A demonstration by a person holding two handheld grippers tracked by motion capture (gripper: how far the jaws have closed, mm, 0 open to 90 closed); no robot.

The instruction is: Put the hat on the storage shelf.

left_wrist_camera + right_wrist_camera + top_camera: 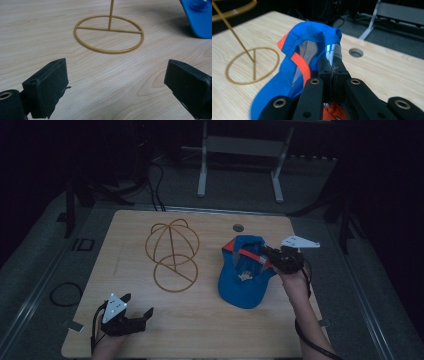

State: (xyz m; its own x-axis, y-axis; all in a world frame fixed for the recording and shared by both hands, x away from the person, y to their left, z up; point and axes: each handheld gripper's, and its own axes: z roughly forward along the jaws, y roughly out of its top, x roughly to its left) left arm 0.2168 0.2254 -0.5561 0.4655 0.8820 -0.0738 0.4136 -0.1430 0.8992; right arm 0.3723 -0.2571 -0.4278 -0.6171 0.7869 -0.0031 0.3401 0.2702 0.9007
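While my right gripper (266,256) jaws clamp the blue cap (243,280), left gripper (117,85) jaws apart, I'd swing it squarely over the wire stand (172,254).

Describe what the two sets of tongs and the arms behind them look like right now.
Both tongs, left and right, are black two-jaw tools with blocky flat pads, brass-ringed pivot holes and a pale three-cornered plate on top. A black cable trails along the right forearm. The forearms are bare, no sleeves visible.
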